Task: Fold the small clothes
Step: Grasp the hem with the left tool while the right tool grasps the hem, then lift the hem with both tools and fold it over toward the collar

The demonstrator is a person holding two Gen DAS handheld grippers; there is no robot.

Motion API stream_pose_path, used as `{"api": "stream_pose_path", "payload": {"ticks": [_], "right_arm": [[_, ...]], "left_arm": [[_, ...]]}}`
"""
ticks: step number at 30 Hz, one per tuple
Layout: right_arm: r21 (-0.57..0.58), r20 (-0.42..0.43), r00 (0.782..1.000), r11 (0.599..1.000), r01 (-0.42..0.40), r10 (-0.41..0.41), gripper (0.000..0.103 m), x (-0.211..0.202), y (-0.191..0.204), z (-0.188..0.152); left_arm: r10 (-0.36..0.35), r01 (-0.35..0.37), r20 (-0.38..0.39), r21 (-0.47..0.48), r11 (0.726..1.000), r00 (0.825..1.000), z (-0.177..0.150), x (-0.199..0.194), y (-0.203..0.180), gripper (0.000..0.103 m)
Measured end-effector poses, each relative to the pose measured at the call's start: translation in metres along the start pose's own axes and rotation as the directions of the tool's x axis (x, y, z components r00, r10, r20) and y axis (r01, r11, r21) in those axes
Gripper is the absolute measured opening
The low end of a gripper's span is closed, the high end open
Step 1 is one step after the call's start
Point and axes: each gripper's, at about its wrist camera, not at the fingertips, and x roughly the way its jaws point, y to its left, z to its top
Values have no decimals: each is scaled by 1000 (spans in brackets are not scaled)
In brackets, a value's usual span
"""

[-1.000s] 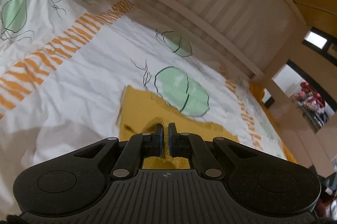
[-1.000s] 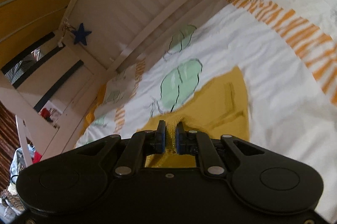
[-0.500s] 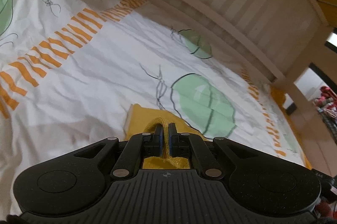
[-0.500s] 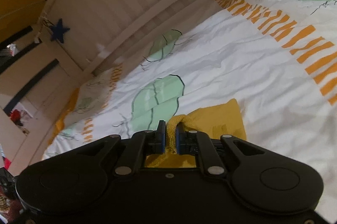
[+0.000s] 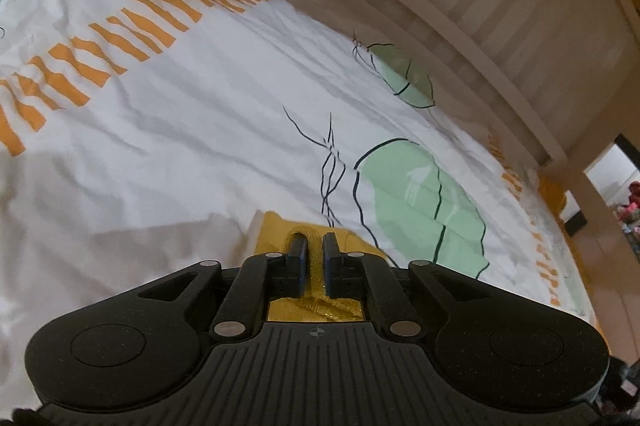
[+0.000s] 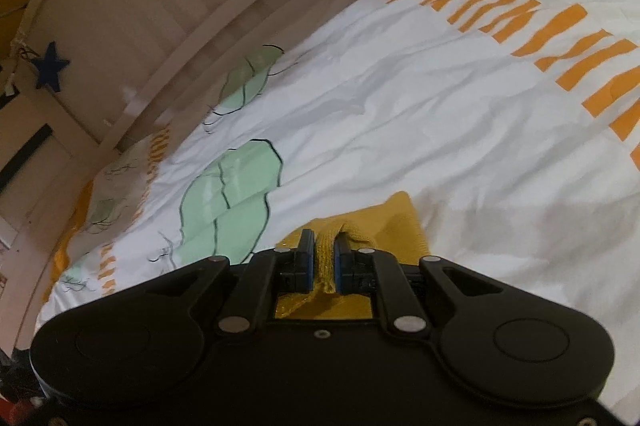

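Observation:
A small mustard-yellow knitted garment [image 5: 272, 230] lies on the white printed bedcover [image 5: 200, 145], mostly hidden under both grippers. In the left wrist view my left gripper [image 5: 315, 240] is low over the garment's edge. Its jaws are opening, a narrow gap shows, and the cloth lies slack between and below the pads. In the right wrist view the garment [image 6: 400, 222] pokes out to the right. My right gripper [image 6: 323, 238] is shut on a raised fold of its ribbed edge, pinched between the blue pads.
The bedcover [image 6: 440, 105] carries orange stripes and green leaf prints. A white slatted bed rail [image 5: 480, 5] runs along the far side, and a blue star [image 6: 50, 65] hangs on the rail's end post. A doorway [image 5: 616, 181] opens past the foot of the bed.
Both grippers came down and forward toward the bedcover, carrying the yellow edge over the rest of the garment. Much less cloth shows now. The left jaws have parted slightly and the pinched fold has sunk.

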Motion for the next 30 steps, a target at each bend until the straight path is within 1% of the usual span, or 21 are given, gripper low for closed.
{"api": "stream_pose_path", "payload": {"ticks": [1,2,4,6,7,8,10,12,16,19,23,25,28,30], "right_arm": [[5,0,1000,1000,3,-3,19,2,-2,0],[11,0,1000,1000,6,-6,19,3,-3,0],[19,6,1000,1000,18,-18,21,3,-5,0],[22,8,1000,1000,22,-22,24,4,-5,-1],[19,11,1000,1000,23,-24,33,4,-5,-1],[13,20,999,999,29,-29,51,3,-5,-2],[-4,61,997,999,51,-50,66,-2,-4,-1],[-20,95,993,997,68,-66,66,-6,-4,2],[-61,110,991,994,86,-78,66,-16,-2,3],[-156,103,991,983,98,-82,66,-20,9,-4],[-267,84,994,959,94,-74,66,-24,23,-22],[-324,74,994,941,98,-78,66,-24,30,-32],[-403,62,995,910,98,-79,66,-25,40,-46],[-438,57,995,894,97,-81,66,-26,44,-55]], "left_arm": [[5,-5,9,2,1000,1000,1,-1,0,18],[18,-18,31,9,1000,999,2,-3,-1,28],[28,-30,63,26,999,998,5,-8,-2,30],[30,-33,69,37,999,997,8,-11,-3,32],[37,-40,74,44,998,997,10,-13,-4,33],[41,-45,80,51,998,996,10,-15,-5,33],[48,-55,88,78,995,995,8,-20,-7,38],[59,-68,85,108,992,995,4,-24,-10,38],[62,-70,50,174,982,997,-12,-29,-17,39],[62,-64,14,235,970,998,-30,-31,-24,39],[70,-53,-48,289,956,996,-53,-30,-30,40],[72,-45,-69,334,941,995,-63,-29,-36,40],[88,-47,-84,408,912,993,-76,-25,-45,40],[97,-48,-94,430,901,991,-82,-21,-49,41]]}}
